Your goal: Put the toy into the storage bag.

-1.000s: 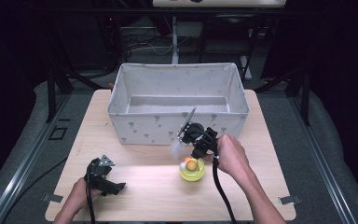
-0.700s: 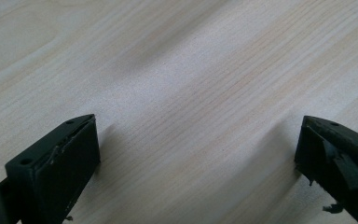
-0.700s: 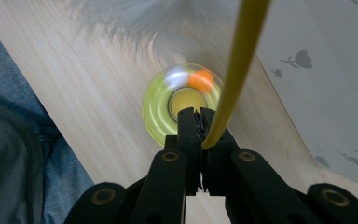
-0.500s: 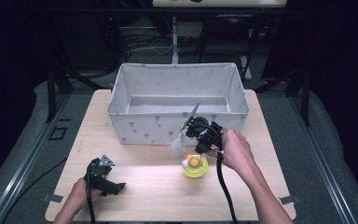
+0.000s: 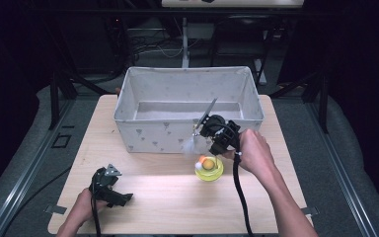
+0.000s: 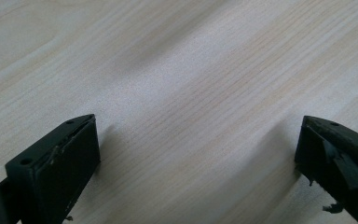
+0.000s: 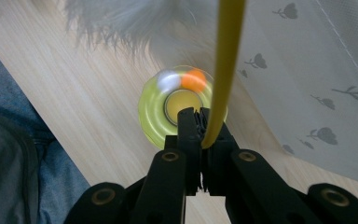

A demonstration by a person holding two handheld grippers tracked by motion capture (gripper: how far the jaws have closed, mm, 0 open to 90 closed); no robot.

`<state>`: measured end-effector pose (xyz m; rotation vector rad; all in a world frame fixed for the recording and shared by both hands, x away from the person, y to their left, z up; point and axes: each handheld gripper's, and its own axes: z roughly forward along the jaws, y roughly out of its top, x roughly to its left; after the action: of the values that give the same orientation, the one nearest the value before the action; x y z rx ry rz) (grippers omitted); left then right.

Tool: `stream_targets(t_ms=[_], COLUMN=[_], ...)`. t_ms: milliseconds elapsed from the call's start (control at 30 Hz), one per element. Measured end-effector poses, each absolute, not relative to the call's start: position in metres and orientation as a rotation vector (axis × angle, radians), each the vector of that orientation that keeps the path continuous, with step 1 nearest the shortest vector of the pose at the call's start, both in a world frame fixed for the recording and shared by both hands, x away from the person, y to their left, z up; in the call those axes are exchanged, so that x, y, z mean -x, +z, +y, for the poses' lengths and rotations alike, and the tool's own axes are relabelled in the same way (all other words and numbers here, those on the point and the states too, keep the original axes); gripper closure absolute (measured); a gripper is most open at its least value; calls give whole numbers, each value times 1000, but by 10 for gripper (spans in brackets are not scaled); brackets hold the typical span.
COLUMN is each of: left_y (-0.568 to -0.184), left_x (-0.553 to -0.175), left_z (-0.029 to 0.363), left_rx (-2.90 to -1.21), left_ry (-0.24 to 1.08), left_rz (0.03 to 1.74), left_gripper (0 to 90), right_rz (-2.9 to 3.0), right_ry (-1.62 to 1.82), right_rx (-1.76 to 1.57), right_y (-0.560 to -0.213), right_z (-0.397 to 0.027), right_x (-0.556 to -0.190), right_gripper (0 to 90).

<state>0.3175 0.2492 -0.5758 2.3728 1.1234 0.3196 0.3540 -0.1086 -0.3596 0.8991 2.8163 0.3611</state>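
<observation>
My right gripper [image 5: 217, 147] [image 7: 200, 116] points down, shut on the lower end of a thin yellow stick [image 7: 226, 70]. A white feather tuft [image 7: 135, 18] [image 5: 190, 145] is at the stick's far end. Just beyond the jaw tips is a round yellow-green disc toy [image 5: 208, 168] [image 7: 177, 105] with an orange and a white ball on it, both blurred. Whether the disc rests on the wooden table [image 5: 168, 207] or hangs just above it I cannot tell. My left gripper [image 5: 121, 196] [image 6: 198, 140] lies on the table at the front left, open, with bare wood between its jaws.
A grey fabric bin [image 5: 153, 133] [image 7: 317, 70] with a small printed pattern stands at the back of the table, right behind the right gripper. Its inside looks bare. Dark frames and cables lie beyond the table.
The right hand has risen and drifted toward the bin with the stick in its jaws. The disc toy has shifted the same way. The left gripper has stayed put.
</observation>
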Motion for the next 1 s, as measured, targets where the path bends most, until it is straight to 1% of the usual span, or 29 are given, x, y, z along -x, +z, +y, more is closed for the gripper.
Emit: stream_targets(t_ms=[1000], left_y=[-576], left_x=[-318], left_z=[249], left_rx=[-2376], left_ry=[319], left_rz=[1122], left_gripper=[0], right_rz=[2789], right_ry=[341], right_rx=[-936], right_y=[-337], right_z=[-121], right_x=[-361], right_gripper=[877])
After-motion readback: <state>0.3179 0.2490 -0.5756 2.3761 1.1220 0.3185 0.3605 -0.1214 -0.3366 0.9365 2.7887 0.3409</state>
